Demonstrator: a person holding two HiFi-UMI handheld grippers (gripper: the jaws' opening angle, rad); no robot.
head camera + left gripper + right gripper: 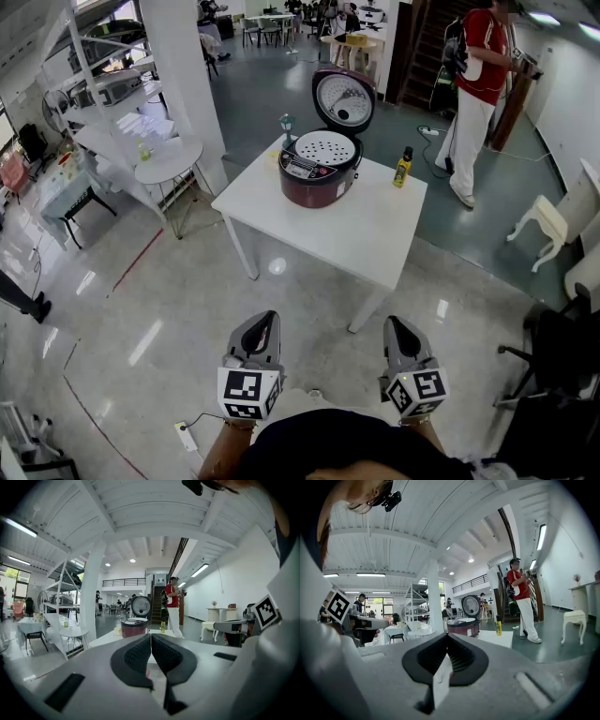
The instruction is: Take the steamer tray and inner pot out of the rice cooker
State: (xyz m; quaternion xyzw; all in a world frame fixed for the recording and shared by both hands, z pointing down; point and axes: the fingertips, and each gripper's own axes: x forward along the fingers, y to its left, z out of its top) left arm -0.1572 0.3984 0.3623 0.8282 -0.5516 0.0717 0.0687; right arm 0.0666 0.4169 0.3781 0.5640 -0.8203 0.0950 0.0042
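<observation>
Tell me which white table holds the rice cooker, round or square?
The square table, where the rice cooker stands open; the round table is beside the pillar.

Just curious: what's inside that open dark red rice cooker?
A white perforated steamer tray fills the mouth of the dark red rice cooker; anything beneath, including an inner pot, is hidden.

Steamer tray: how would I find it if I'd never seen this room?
Find the white table ahead. On it sits a dark red rice cooker with its lid up. The steamer tray is the white round piece in its open top, the only thing dotted with little holes.
</observation>
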